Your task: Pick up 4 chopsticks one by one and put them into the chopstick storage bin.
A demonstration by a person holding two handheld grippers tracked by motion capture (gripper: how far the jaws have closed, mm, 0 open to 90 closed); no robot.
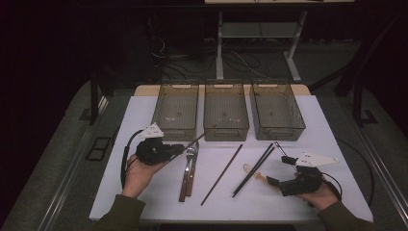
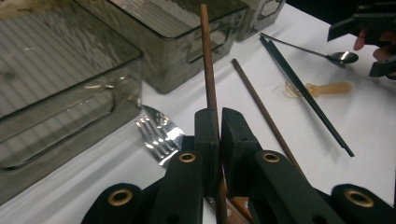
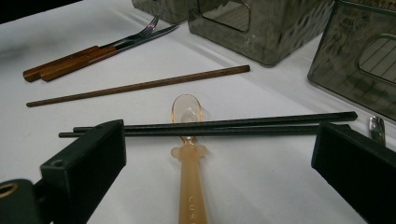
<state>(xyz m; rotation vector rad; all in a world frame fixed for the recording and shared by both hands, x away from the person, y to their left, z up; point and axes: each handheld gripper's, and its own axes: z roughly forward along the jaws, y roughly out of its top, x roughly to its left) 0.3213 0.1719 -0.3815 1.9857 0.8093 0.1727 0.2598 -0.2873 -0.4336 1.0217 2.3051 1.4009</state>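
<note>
From above, your left gripper point(image 1: 180, 148) has a brown chopstick point(image 1: 199, 137) lifted just near the bins, over the forks point(image 1: 188, 166) on the desk point(image 1: 144, 103). Down your left gripper view, the jaws are pinched tight on that chopstick. In your right gripper view, the right gripper point(image 3: 219, 161) gapes wide, holding nothing, straddling the black chopsticks point(image 3: 210, 127) and amber spoon point(image 3: 189, 158).

3 bins along the far edge, cutlery before them.

On the worktop point(image 1: 144, 108) the 3 bins point(image 1: 226, 115) stand side by side. Before the left bin lie a fork and knife point(image 1: 188, 168) together; to their right a lone chopstick point(image 1: 222, 174), then a chopstick pair point(image 1: 253, 170) crossing over a small spoon point(image 1: 254, 174) — a metal spoon point(image 1: 279, 148) lies behind.
</note>
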